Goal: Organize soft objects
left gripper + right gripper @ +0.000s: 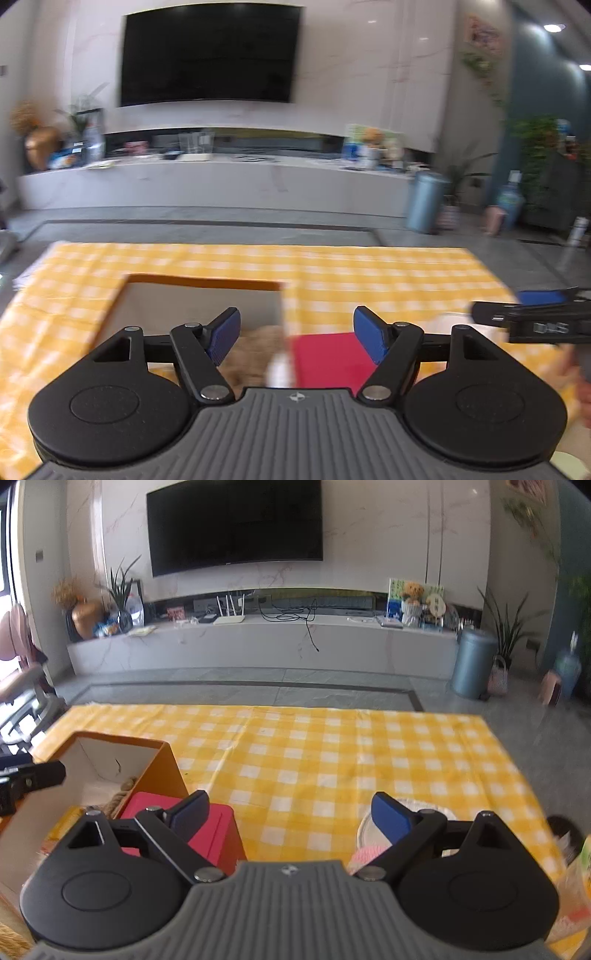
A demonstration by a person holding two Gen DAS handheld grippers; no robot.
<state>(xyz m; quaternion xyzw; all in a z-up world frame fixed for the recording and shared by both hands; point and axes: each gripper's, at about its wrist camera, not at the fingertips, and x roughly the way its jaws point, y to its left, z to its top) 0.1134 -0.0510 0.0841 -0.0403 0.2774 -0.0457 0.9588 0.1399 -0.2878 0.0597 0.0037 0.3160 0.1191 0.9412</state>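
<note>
An open orange box [162, 771] with a white inside stands at the left of the yellow checked table [314, 760]; it also shows in the left wrist view [207, 282]. A tan fuzzy soft thing [255, 354] lies in it, and a coil of rope [120, 797] shows inside. A red box [218, 830] stands beside it, also in the left wrist view [328, 354]. My left gripper [297, 334] is open and empty above the box's near edge. My right gripper [291, 816] is open and empty over the table. A pink and white soft item [369, 849] lies under its right finger.
The right gripper's tip [532, 321] reaches in from the right in the left wrist view. Packets [576, 886] lie at the table's right edge. Beyond the table are the floor, a TV bench [258, 642] and a blue bin [472, 662].
</note>
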